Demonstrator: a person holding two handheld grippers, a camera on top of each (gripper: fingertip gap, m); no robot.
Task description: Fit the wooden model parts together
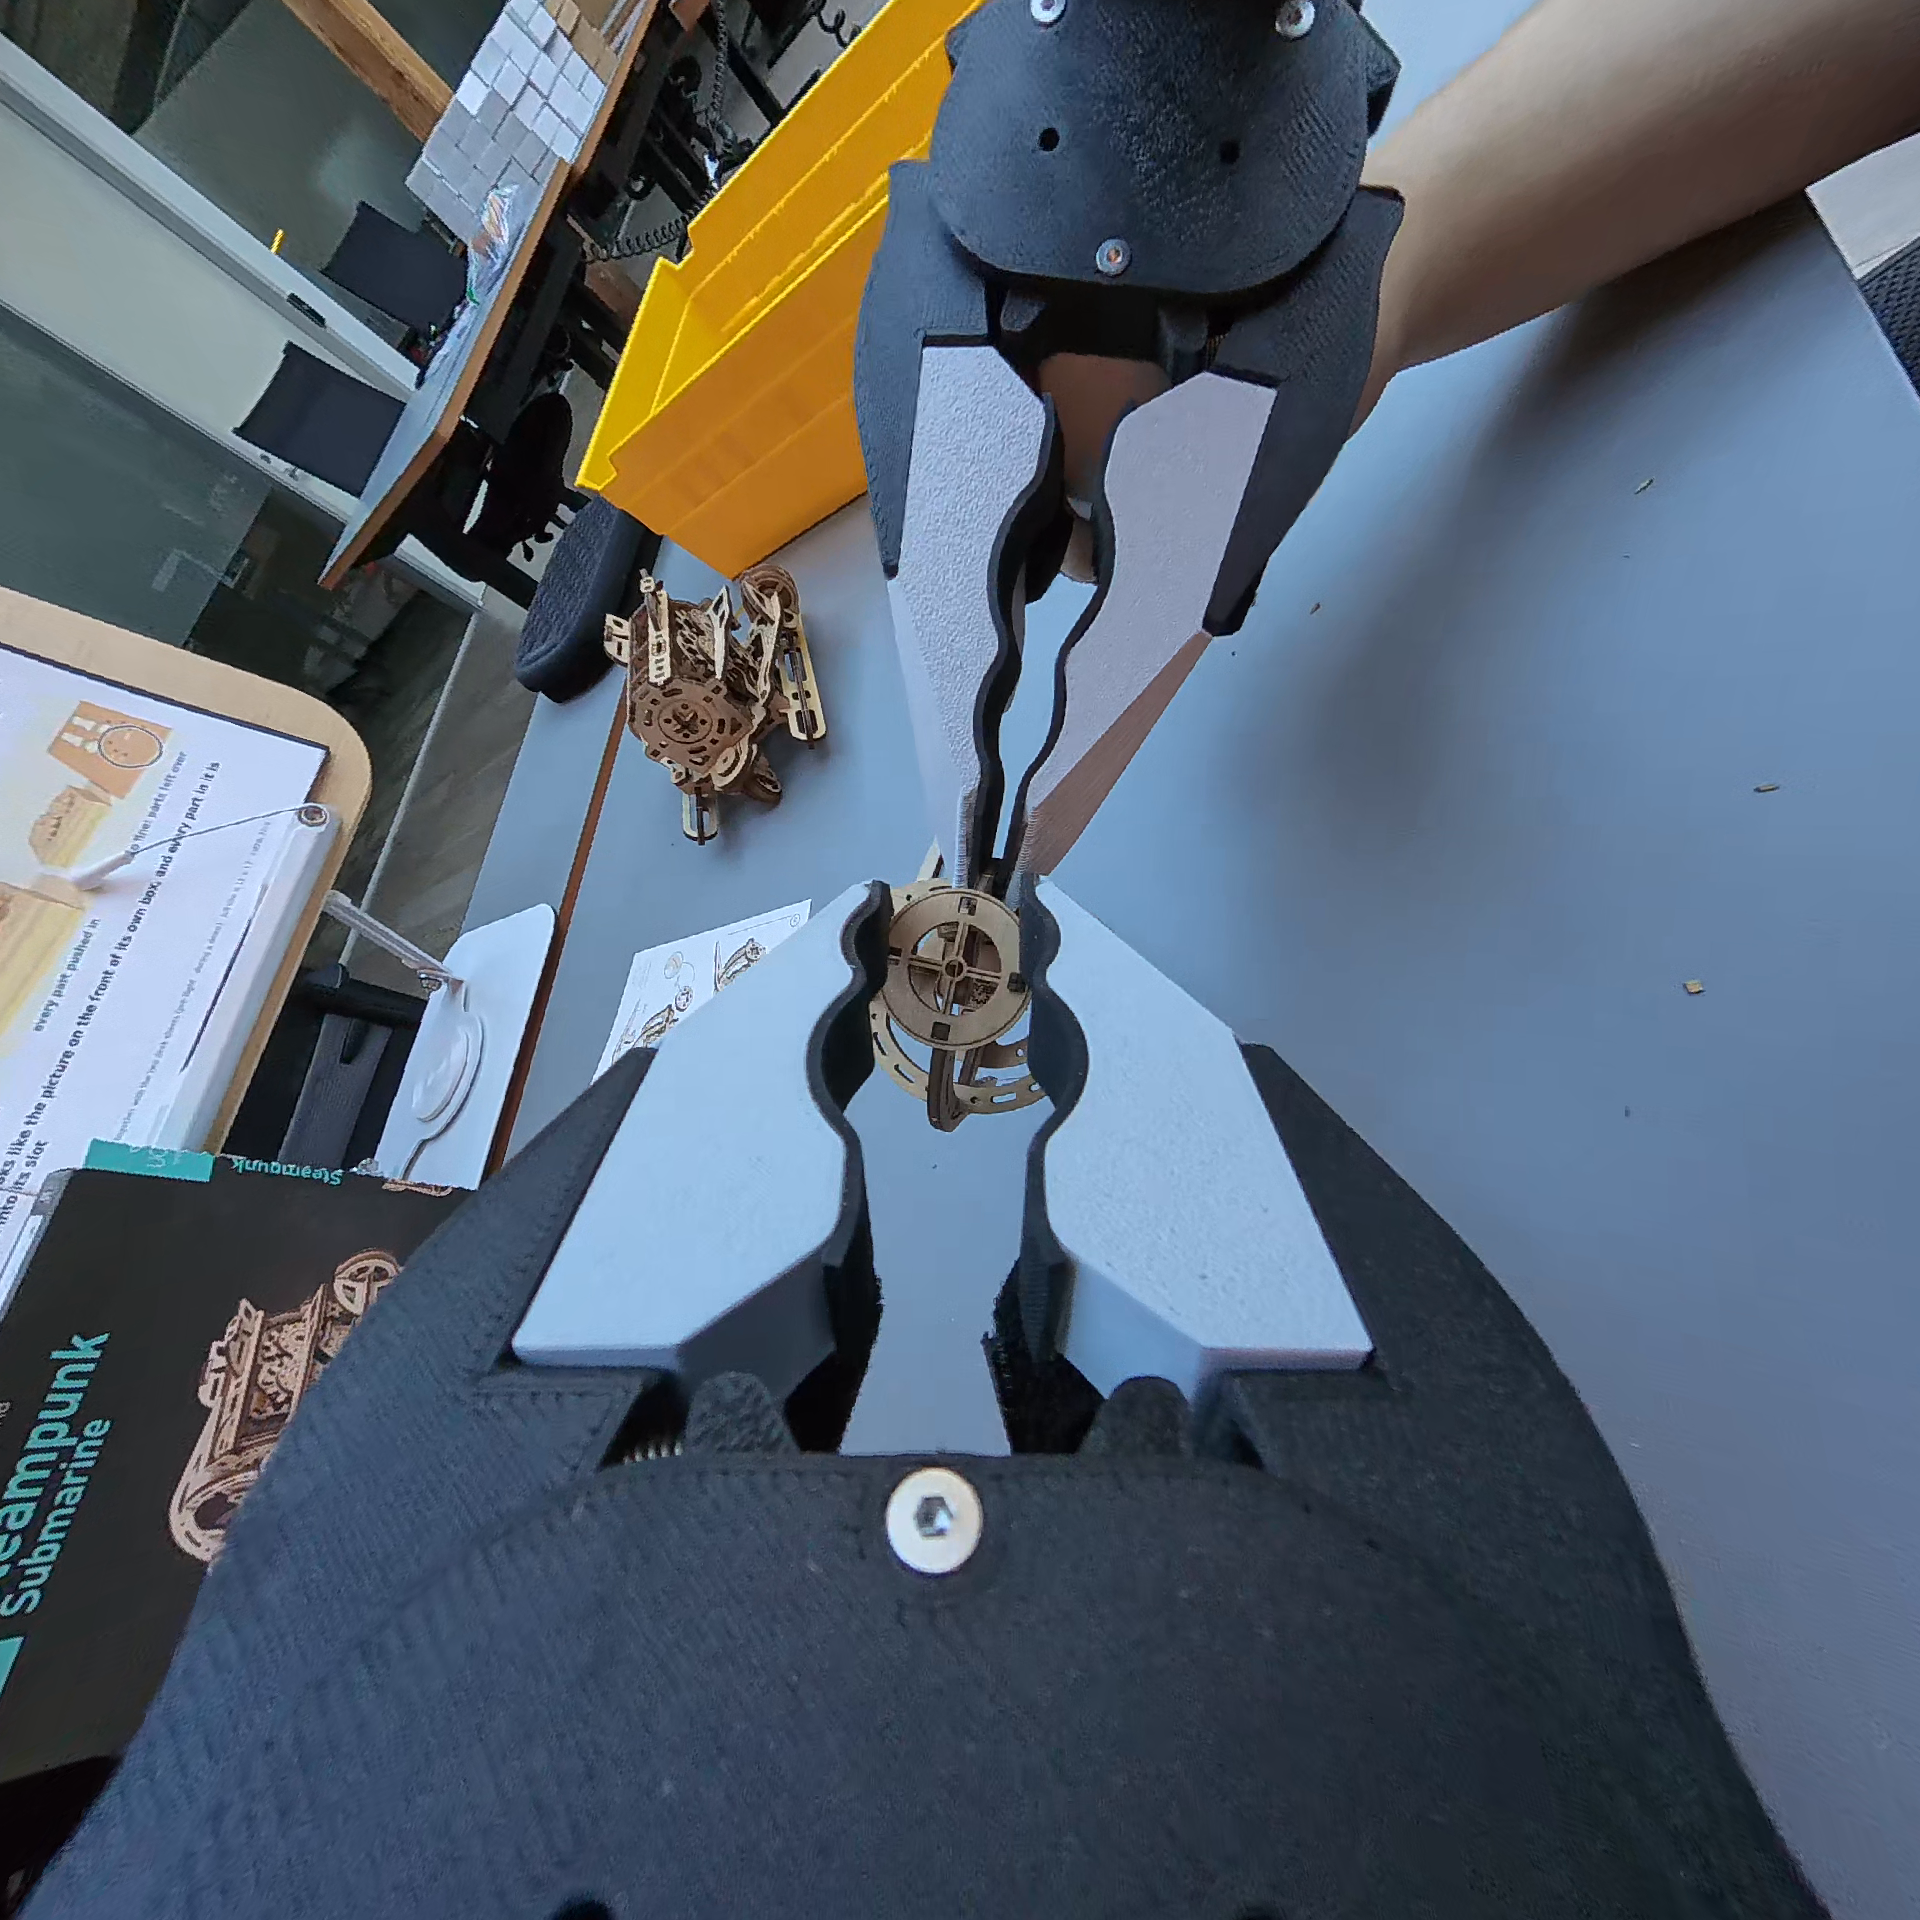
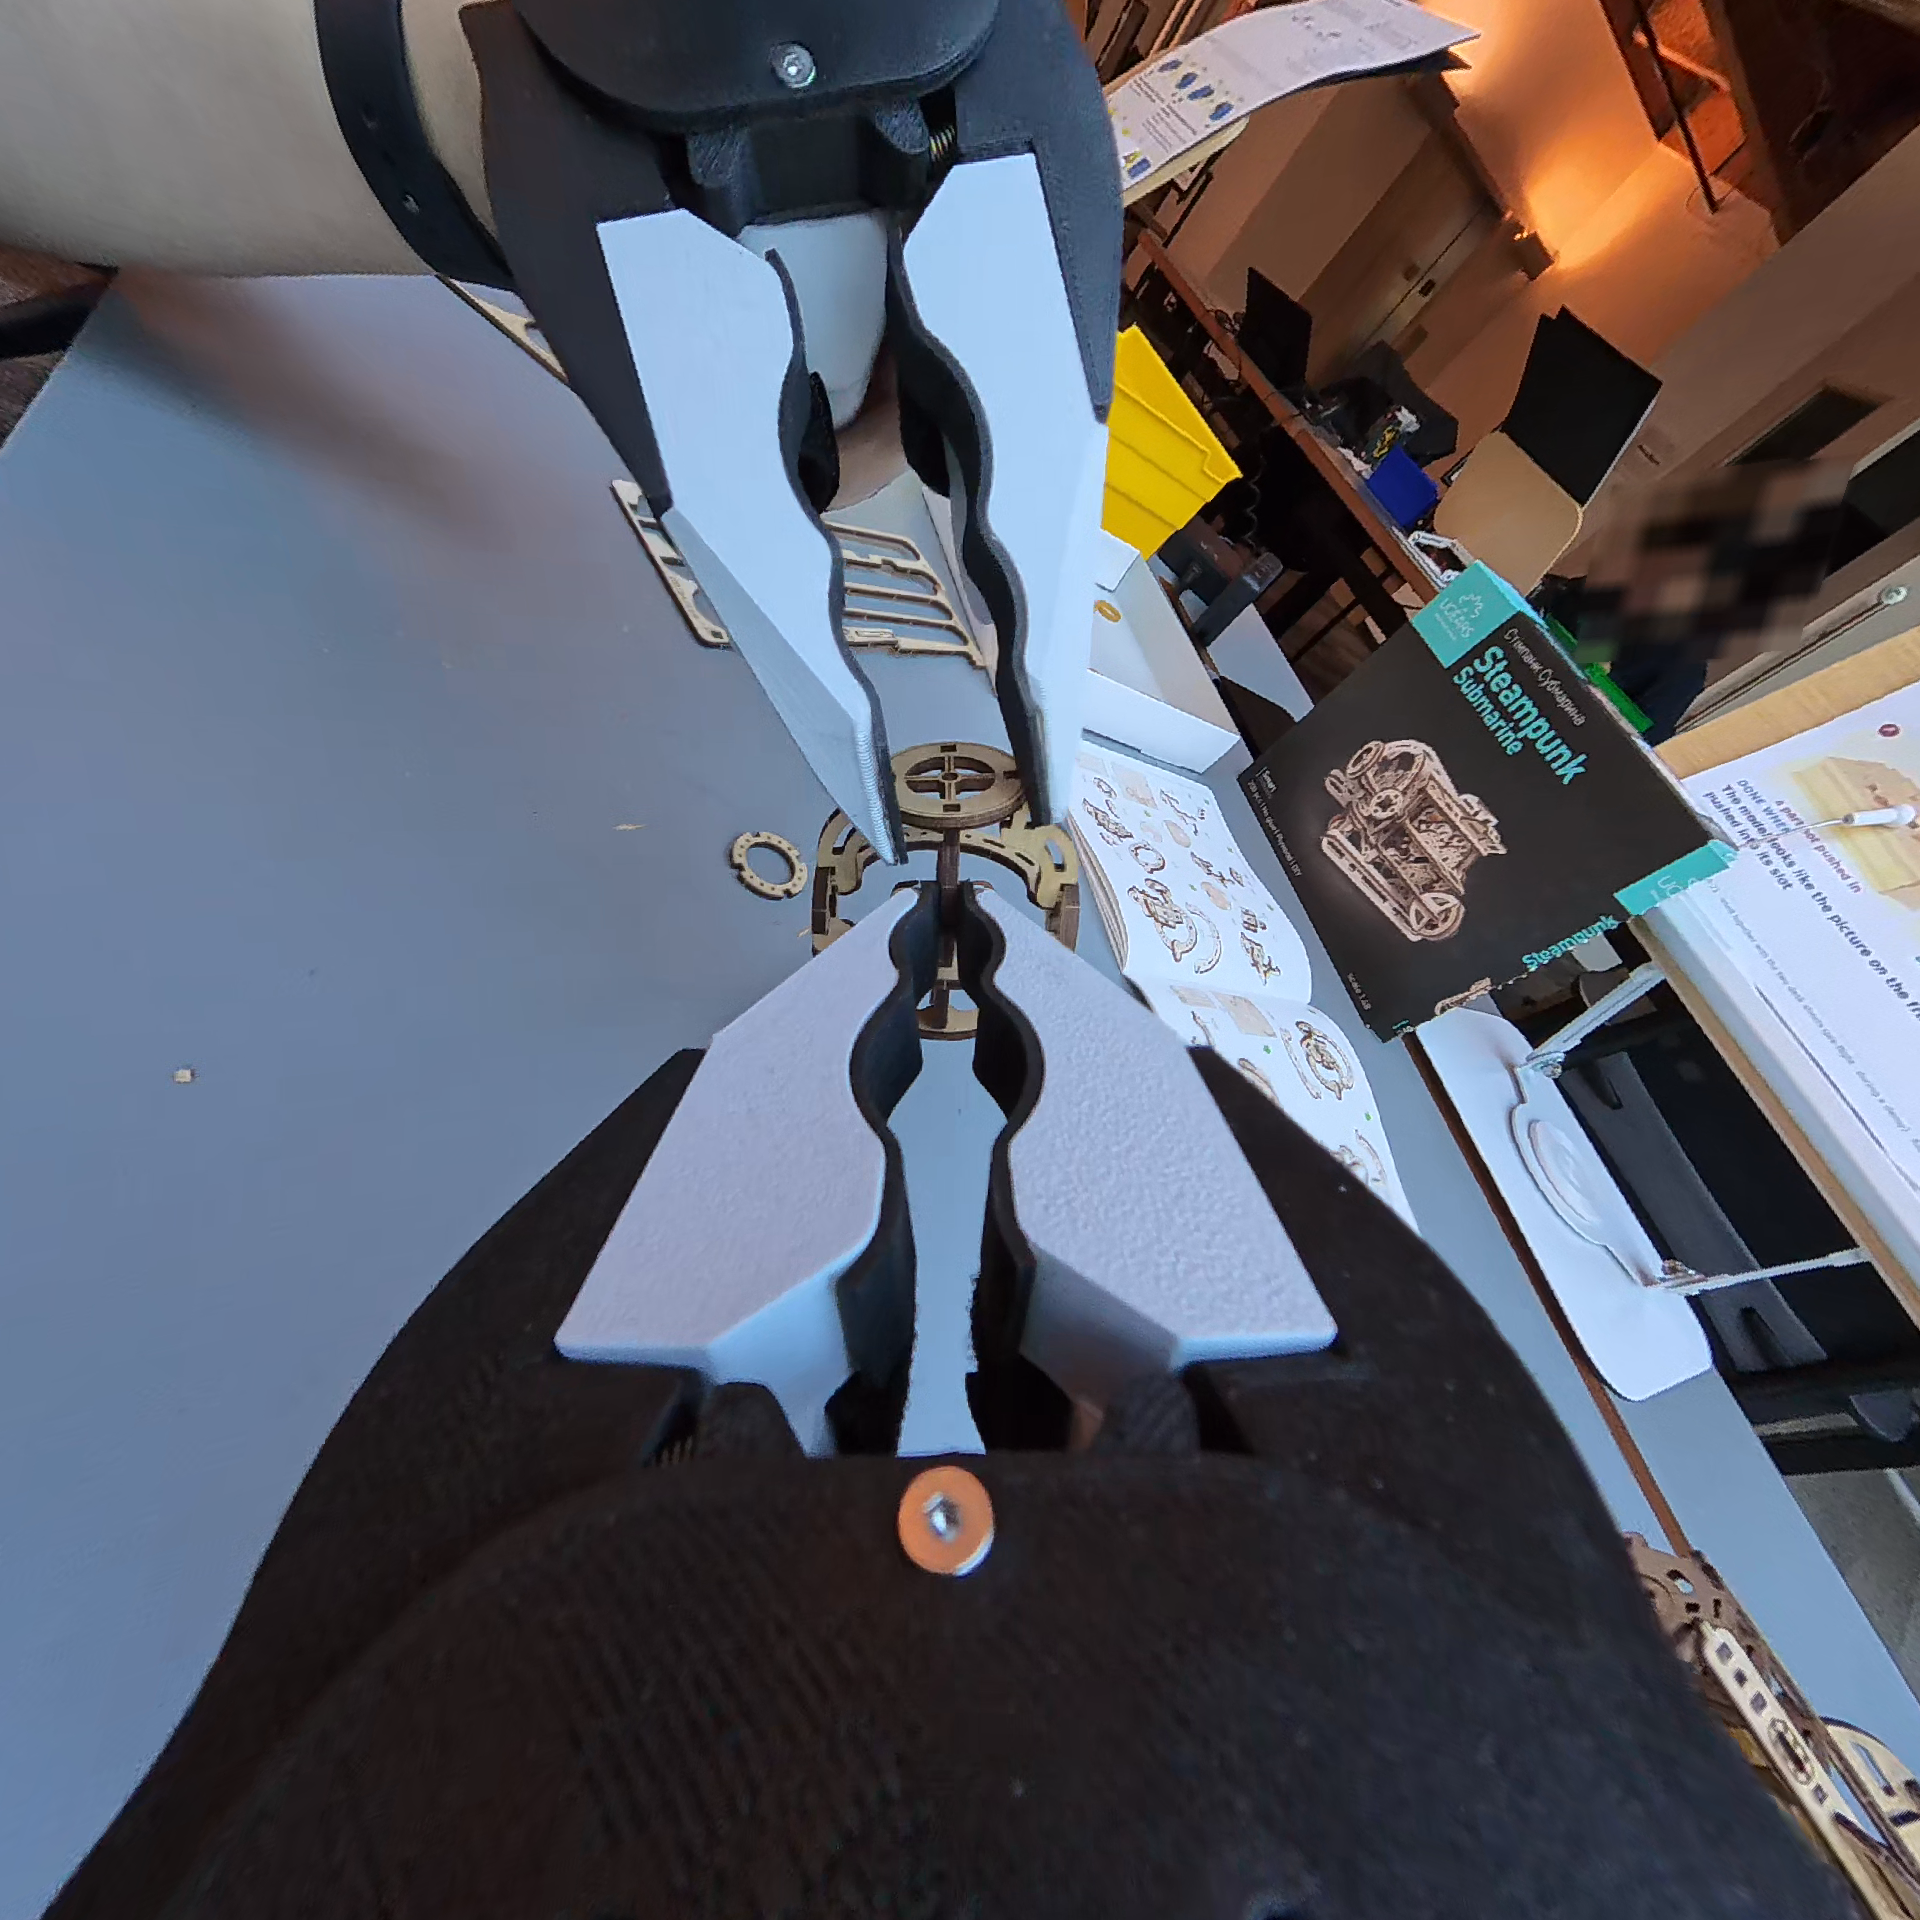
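A small wooden wheel assembly (image 1: 951, 971) with curved ring arms hangs just above the grey table (image 1: 1455, 935). My left gripper (image 1: 948, 894) is shut on its round spoked wheel. My right gripper (image 1: 992, 862) reaches in from the far side, tip to tip with the left. In the right wrist view my right gripper (image 2: 943, 896) is shut on the thin dark shaft (image 2: 948, 878) below the wheel (image 2: 951, 795). The left gripper (image 2: 961, 821) clamps the wheel's rim from above. The ring arms (image 2: 847, 862) spread out to either side.
A loose wooden ring (image 2: 767, 862) and a part sheet (image 2: 894, 592) lie on the table. A larger built model (image 1: 717, 696) sits near a yellow bin (image 1: 748, 343). An instruction booklet (image 2: 1174, 904) and a black box (image 2: 1475, 821) lie at the table's edge. My two grippers' fingertips are within a few centimetres of each other. Both grippers' tips are roughly 25 centimetres from the larger built model (image 1: 717, 696).
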